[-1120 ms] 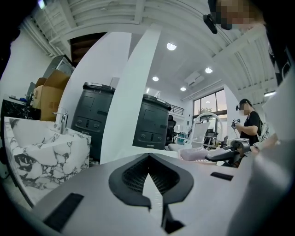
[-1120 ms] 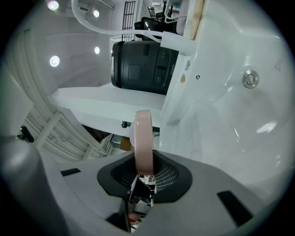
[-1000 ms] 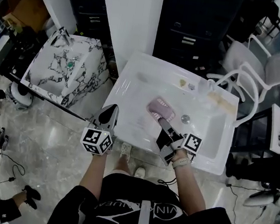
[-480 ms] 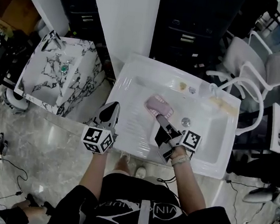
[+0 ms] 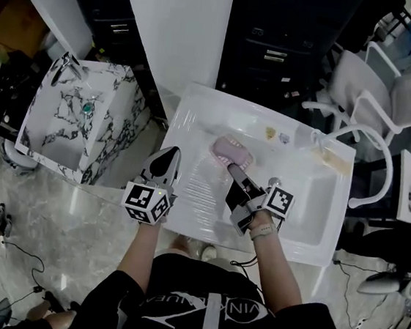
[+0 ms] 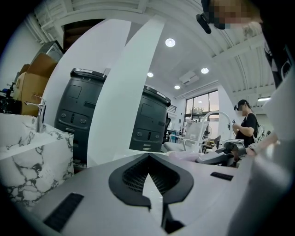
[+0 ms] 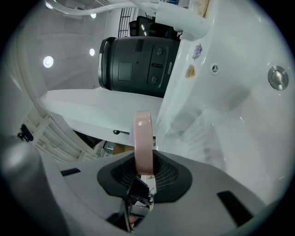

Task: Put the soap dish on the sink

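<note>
The pink soap dish [image 5: 230, 151] hangs over the white sink [image 5: 196, 115], near its back wall. My right gripper [image 5: 233, 169] is shut on the dish's near edge. In the right gripper view the dish [image 7: 143, 133] stands edge-on between the jaws of that gripper [image 7: 144, 169], with the sink basin [image 7: 239, 110] beyond it. My left gripper [image 5: 168, 157] hovers over the sink's left front part, shut and empty. In the left gripper view its jaws meet at the tip of the left gripper [image 6: 148, 159], and the dish [image 6: 184, 156] shows to the right.
A marble-patterned sink [image 5: 78, 120] stands to the left. Dark cabinets [image 5: 278, 43] stand behind the white sink, white chairs [image 5: 375, 98] to the right. The drain [image 5: 275, 181] lies beside my right gripper. A white faucet [image 5: 319, 140] rises at the back right. A person [image 6: 246, 124] stands far off.
Both grippers have moved forward over the white sink. The soap dish went with the right gripper toward the sink's back wall. Neither gripper's jaws changed.
</note>
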The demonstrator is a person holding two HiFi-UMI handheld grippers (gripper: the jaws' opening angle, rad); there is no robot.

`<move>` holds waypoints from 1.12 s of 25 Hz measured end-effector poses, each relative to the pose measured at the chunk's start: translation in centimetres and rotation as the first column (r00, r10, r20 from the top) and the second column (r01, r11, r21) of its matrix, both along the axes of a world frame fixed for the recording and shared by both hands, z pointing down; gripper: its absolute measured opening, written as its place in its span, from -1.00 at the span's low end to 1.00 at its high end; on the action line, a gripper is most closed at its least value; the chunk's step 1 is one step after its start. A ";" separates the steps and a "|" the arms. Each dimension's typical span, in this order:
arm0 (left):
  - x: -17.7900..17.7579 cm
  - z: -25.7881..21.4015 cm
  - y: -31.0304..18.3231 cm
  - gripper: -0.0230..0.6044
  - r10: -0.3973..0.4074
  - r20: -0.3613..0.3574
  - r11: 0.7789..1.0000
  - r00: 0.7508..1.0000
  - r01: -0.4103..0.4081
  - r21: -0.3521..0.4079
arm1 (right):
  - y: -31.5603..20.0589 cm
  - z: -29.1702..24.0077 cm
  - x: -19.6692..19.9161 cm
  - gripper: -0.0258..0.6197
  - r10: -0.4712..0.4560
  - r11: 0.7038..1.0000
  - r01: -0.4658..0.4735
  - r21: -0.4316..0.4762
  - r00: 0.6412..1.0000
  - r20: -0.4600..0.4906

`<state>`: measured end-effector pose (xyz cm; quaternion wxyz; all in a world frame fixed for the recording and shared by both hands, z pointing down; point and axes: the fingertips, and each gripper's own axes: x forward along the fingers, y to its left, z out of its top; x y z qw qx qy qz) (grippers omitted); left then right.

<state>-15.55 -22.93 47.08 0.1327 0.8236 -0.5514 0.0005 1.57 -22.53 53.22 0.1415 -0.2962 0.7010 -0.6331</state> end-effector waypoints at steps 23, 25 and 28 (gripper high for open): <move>2.7 2.8 -7.4 -0.88 0.116 -0.046 0.991 0.992 -0.119 -0.062 | -7.8 3.1 -3.2 -0.66 0.009 0.999 -0.010 -0.053 1.000 -0.019; 3.0 3.2 -7.8 -0.88 0.124 -0.049 0.989 0.991 -0.127 -0.074 | -8.3 3.3 -3.6 -0.66 0.003 0.998 -0.003 -0.058 1.000 -0.010; 3.6 3.7 -8.1 -0.88 0.138 -0.053 0.987 0.989 -0.142 -0.081 | -9.1 3.5 -4.1 -0.66 -0.007 0.999 0.007 -0.054 1.000 -0.003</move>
